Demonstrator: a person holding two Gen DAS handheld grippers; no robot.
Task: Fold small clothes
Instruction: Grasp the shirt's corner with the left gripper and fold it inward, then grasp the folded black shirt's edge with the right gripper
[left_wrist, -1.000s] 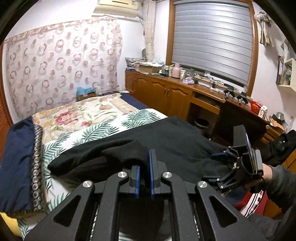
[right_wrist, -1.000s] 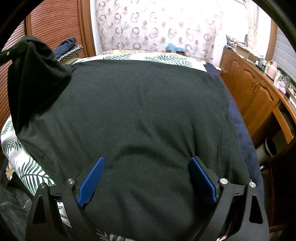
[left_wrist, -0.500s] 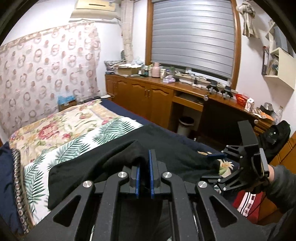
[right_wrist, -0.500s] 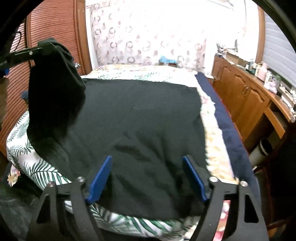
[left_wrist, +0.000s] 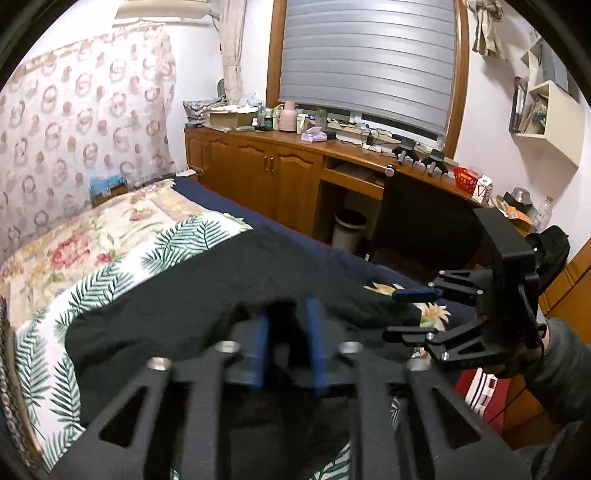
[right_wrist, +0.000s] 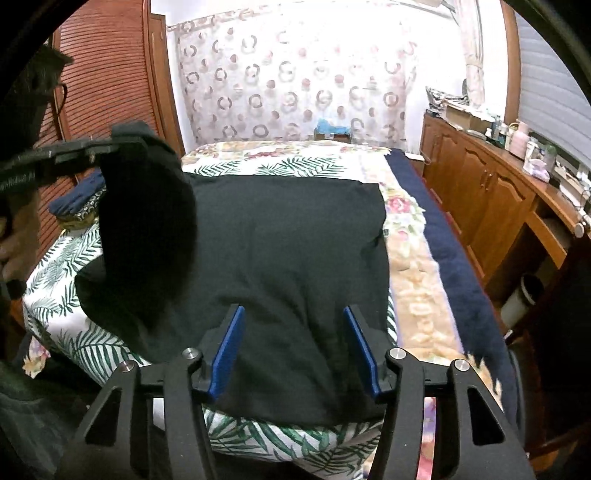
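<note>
A black garment (right_wrist: 288, 236) lies spread on the bed; its left part is lifted and curls over toward the middle. That lifted flap (right_wrist: 147, 221) hangs from the fingertips of my left gripper (right_wrist: 110, 142) at the upper left. In the left wrist view the left gripper (left_wrist: 286, 332) is blurred, its jaws are opening and the blue pads stand apart with dark cloth in the gap. My right gripper (right_wrist: 295, 347) hovers over the garment's near edge. Its jaws are closing, with the pads still wide apart and black cloth below them. It also shows at the right, the right gripper (left_wrist: 391, 315).
The bed carries a leaf-and-flower print cover (right_wrist: 406, 258) with a navy border (right_wrist: 454, 266). Wooden cabinets and a desk (left_wrist: 280, 173) line the right wall, with a waste bin (left_wrist: 349, 229) underneath. A louvred wooden door (right_wrist: 110, 74) stands at the left. A person's sleeve (left_wrist: 561, 354) holds the right gripper.
The left jaws have gone from shut on the black cloth to parted. The right jaws have narrowed. The lifted flap has been carried further over the garment, which now shows folded narrower.
</note>
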